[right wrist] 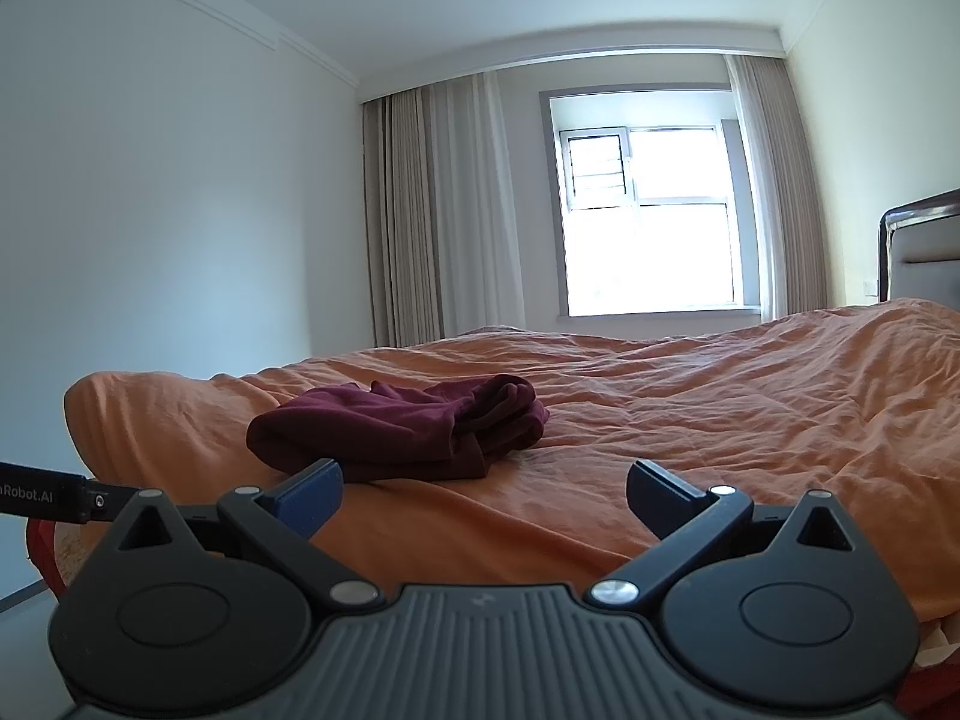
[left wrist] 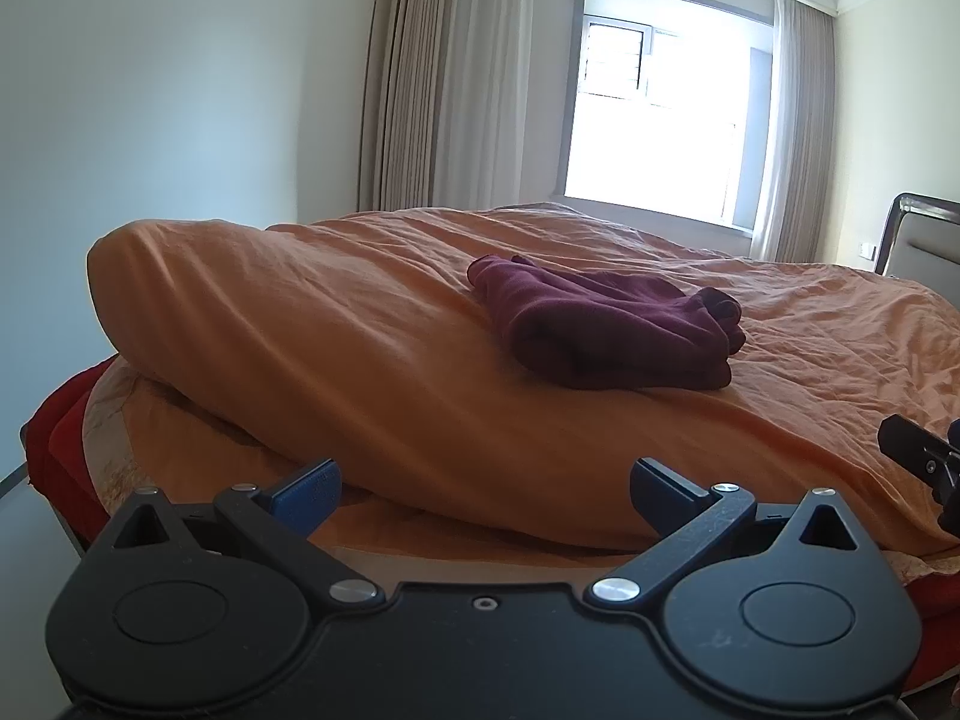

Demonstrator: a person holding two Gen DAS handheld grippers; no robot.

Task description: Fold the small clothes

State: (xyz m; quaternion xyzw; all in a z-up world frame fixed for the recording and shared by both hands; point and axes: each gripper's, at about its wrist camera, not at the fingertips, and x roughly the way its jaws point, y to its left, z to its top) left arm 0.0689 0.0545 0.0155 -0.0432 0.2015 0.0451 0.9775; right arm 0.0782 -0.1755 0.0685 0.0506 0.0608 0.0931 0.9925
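A dark maroon garment [left wrist: 606, 324] lies in a folded bundle on the orange duvet [left wrist: 360, 360] of a bed. In the right wrist view the same maroon garment [right wrist: 396, 426] sits just beyond the left fingertip. My left gripper [left wrist: 483, 492] is open, low at the bed's near edge, well short of the garment, with nothing between its blue pads. My right gripper [right wrist: 483, 495] is open too and empty, hovering over the duvet [right wrist: 720, 408] close to the bundle. The right gripper's side shows at the right edge of the left wrist view [left wrist: 924, 462].
The duvet is bunched into a thick roll at the left end [left wrist: 180, 276]. A red sheet [left wrist: 54, 444] shows under it at the bed's corner. A headboard [right wrist: 918, 252] stands at the far right. Curtains [right wrist: 432, 210] and a bright window [right wrist: 648, 222] are behind the bed.
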